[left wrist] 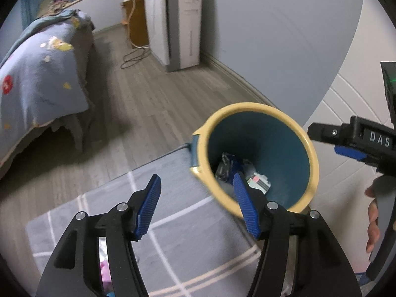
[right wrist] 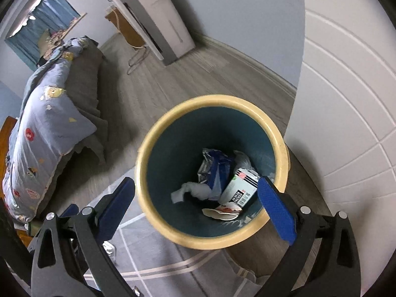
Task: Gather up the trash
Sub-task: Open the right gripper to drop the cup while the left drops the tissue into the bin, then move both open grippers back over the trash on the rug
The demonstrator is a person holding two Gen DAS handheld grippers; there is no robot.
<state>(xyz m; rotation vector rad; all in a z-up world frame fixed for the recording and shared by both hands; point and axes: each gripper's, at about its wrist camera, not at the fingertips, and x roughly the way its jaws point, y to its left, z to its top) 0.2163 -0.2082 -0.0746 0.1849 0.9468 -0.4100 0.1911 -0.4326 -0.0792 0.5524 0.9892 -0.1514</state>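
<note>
1. Left gripper [left wrist: 196, 204] jaws open, nothing between them; the trash bin [left wrist: 312, 153] sits just ahead, its near rim partly hidden.
2. Right gripper [right wrist: 198, 203] jaws wide open around the bin.
3. Trash [right wrist: 217, 180] inside; box label unreadable.

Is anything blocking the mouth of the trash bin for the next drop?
Nothing visible does. The trash bin has no lid, its opening is clear, and the trash lies low at its bottom.
</note>
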